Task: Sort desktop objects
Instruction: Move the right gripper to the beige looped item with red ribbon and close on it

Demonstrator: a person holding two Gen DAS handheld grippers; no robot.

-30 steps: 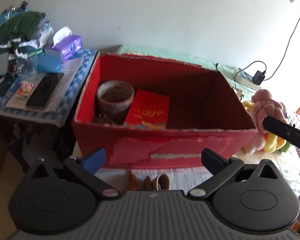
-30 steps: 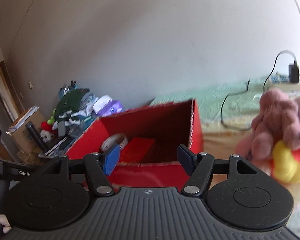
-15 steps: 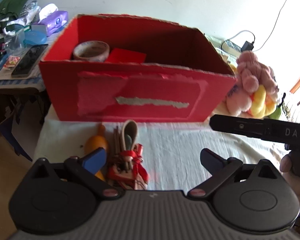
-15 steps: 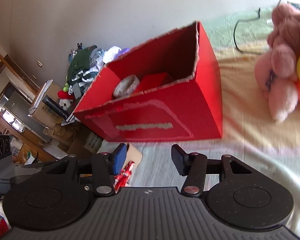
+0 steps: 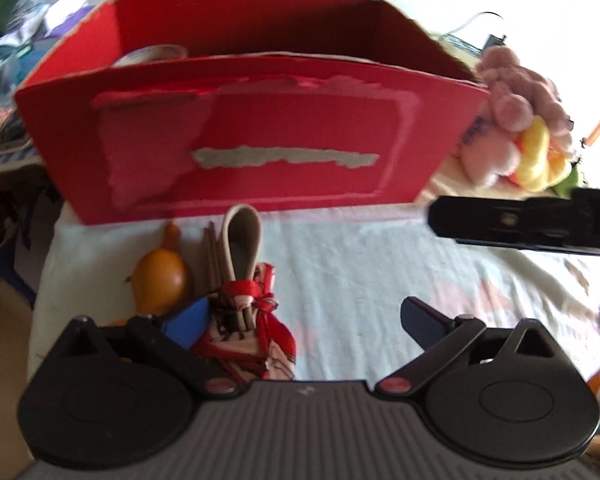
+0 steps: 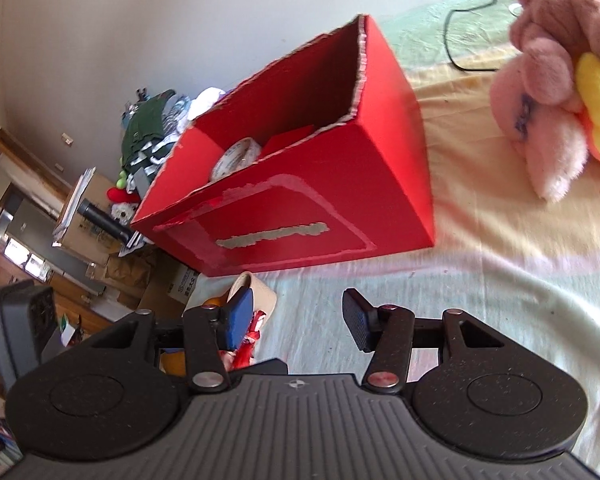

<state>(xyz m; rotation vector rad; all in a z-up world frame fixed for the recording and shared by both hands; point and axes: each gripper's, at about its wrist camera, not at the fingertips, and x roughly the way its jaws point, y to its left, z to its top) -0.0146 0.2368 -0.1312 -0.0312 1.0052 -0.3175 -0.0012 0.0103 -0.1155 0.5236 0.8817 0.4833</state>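
A red cardboard box [image 5: 252, 136] [image 6: 300, 208] stands open on the pale cloth, with a tape roll [image 6: 236, 158] and a red envelope [image 6: 288, 140] inside. In front of it lie an orange gourd [image 5: 160, 280] and a bundle of sticks and a spoon tied with red ribbon [image 5: 244, 292] [image 6: 252, 328]. My left gripper [image 5: 304, 316] hangs open over the cloth, its left fingertip just beside the bundle. My right gripper [image 6: 296, 320] is open too, low over the cloth right of the bundle. Its black body [image 5: 520, 224] shows in the left wrist view.
Pink and yellow plush toys [image 5: 516, 136] [image 6: 560, 80] lie right of the box. A cluttered side table [image 5: 4, 80] with clothes and tissues stands to the left. A black cable [image 6: 460, 40] runs behind the box. Bare cloth [image 5: 380, 264] spreads to the right of the bundle.
Both grippers have dropped from box-top height toward the cloth in front of the box. The gourd and the ribbon-tied bundle came into view and now sit close to the left gripper's fingers.
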